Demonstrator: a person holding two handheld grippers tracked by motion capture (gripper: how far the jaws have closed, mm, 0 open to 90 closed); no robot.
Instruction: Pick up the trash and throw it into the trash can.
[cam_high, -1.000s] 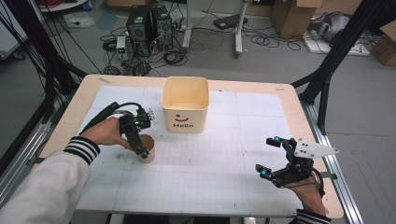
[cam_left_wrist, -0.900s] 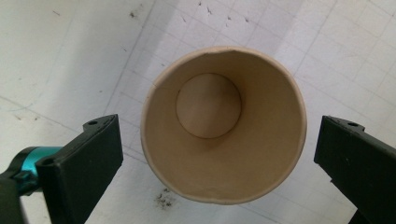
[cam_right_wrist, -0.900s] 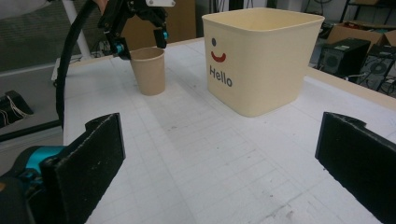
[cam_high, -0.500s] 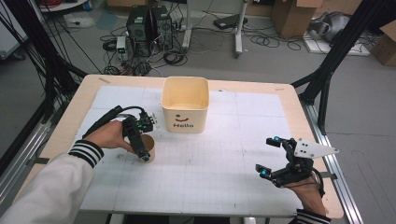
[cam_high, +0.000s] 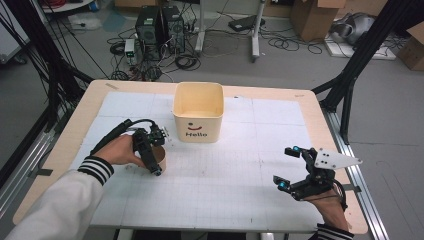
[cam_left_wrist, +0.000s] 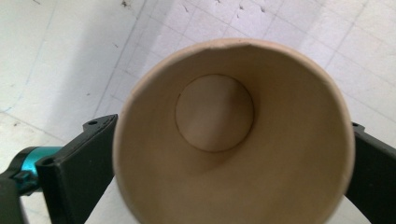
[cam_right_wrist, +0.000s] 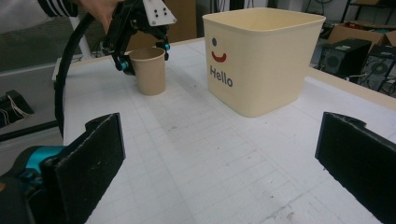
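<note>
A brown paper cup (cam_high: 161, 160) stands upright on the white grid mat (cam_high: 230, 175), left of centre. My left gripper (cam_high: 158, 152) comes down over it, shut on the cup with a jaw pressed on each side of its rim. In the left gripper view I look straight down into the empty cup (cam_left_wrist: 224, 140). The right gripper view shows the cup (cam_right_wrist: 149, 72) with its base at the mat, under the left gripper (cam_right_wrist: 142, 49). My right gripper (cam_high: 288, 167) rests open near the front right of the table, holding nothing.
A cream bin (cam_high: 198, 120) with a smiley face and "Hello" on its front stands behind the cup, at the middle back of the mat; it looks empty. The bin (cam_right_wrist: 261, 60) sits to the cup's right in the right gripper view. Wooden table edges (cam_high: 320, 125) frame the mat.
The left gripper and the cup have shifted slightly towards the bin. The right gripper has stayed where it was, open.
</note>
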